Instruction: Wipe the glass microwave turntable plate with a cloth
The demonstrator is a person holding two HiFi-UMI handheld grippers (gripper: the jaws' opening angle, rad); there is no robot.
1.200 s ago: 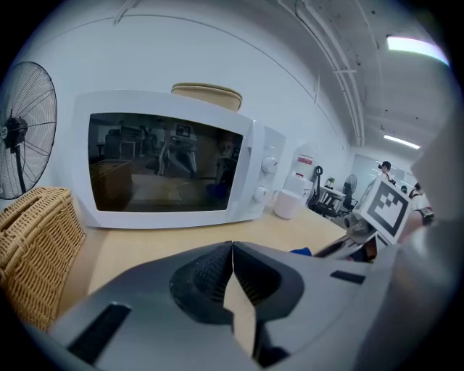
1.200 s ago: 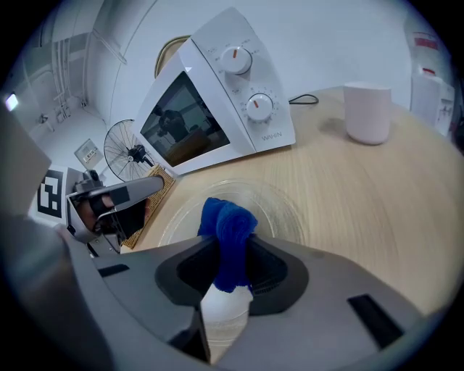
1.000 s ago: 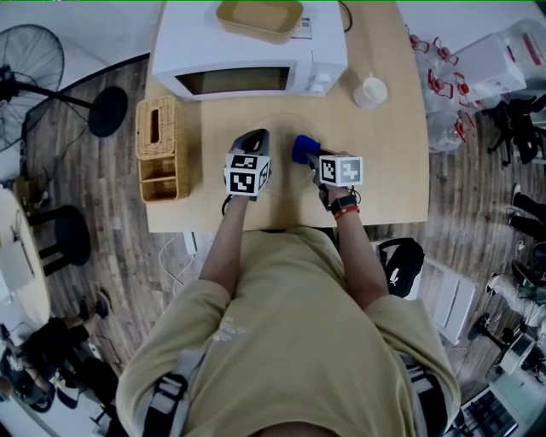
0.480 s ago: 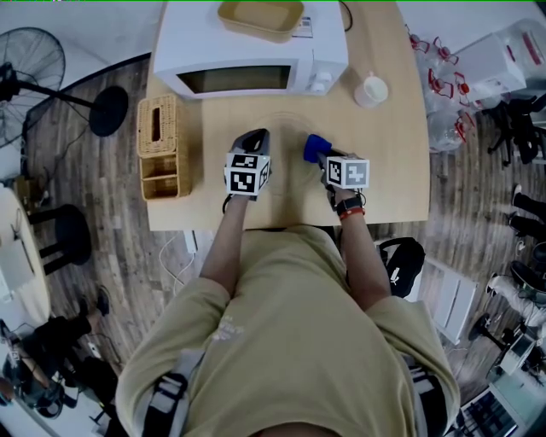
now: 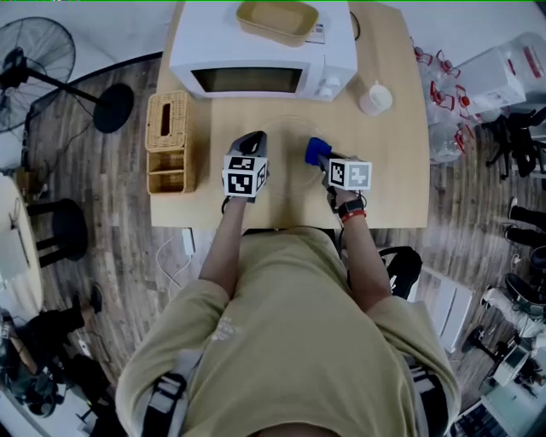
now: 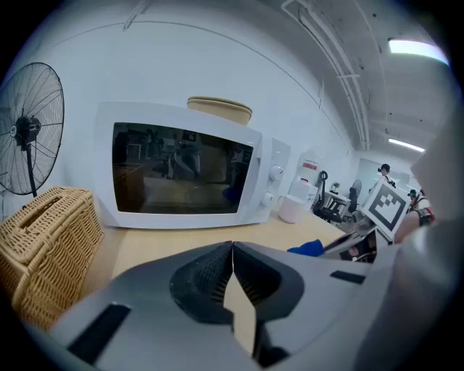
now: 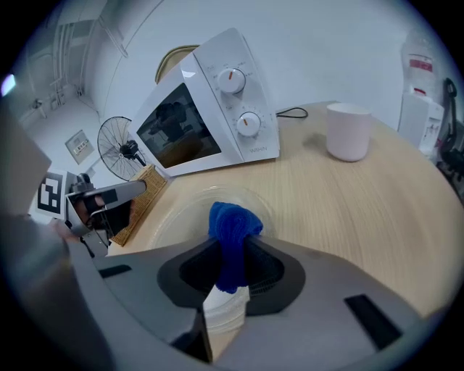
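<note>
Plate [image 7: 180,214]: clear glass, round, with a raised rim, lying flat on the wooden table [image 5: 394,175] in front of the white microwave [image 5: 260,53]. It is nearly see-through from the head view, and the wood grain shows through it.

Cloth [image 7: 233,230]: deep blue, bunched into a fold. It is pinched between the jaws of the right gripper [image 7: 233,252], and its free end bulges out past the tips over the right half of the plate.

Left gripper [image 6: 232,250]: jaws pressed together at the tips, nothing visible between them. It sits at the plate's left edge; whether it touches the rim cannot be told.

Surroundings: wicker box [image 5: 167,128] at the left of the table, white cup [image 5: 375,98] to the right of the microwave, tan tray [image 5: 276,20] on top of the microwave.
</note>
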